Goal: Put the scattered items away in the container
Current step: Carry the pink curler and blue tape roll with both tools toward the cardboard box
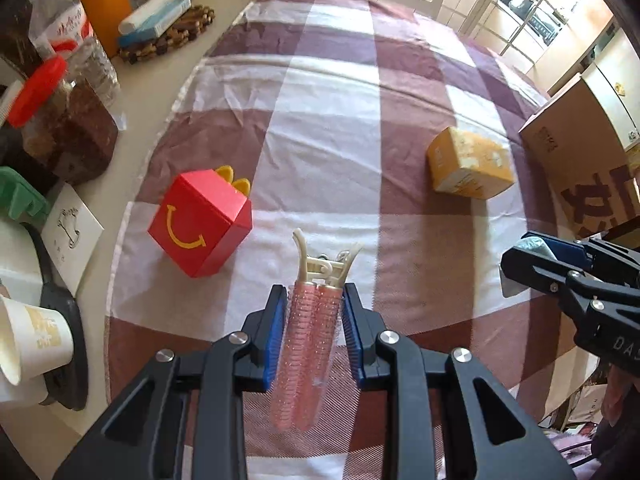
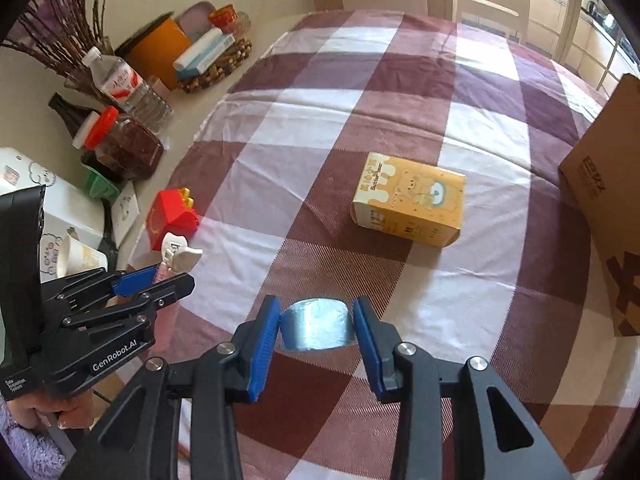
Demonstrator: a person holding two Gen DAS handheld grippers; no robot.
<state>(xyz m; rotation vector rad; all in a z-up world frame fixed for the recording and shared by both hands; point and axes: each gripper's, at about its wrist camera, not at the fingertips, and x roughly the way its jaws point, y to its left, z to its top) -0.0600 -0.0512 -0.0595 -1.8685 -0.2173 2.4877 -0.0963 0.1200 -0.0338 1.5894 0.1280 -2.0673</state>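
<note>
Fingers of the left gripper pinch a pink hair clip above the checked cloth. Right gripper fingers clamp a silver tape roll, also above the cloth. Farther on the cloth lie a red box and a yellow carton; a cardboard box stands at its right edge.

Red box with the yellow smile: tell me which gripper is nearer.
Left. The left gripper, holding pink hair rollers, is just beside the red box; the right gripper is farther off.
</note>
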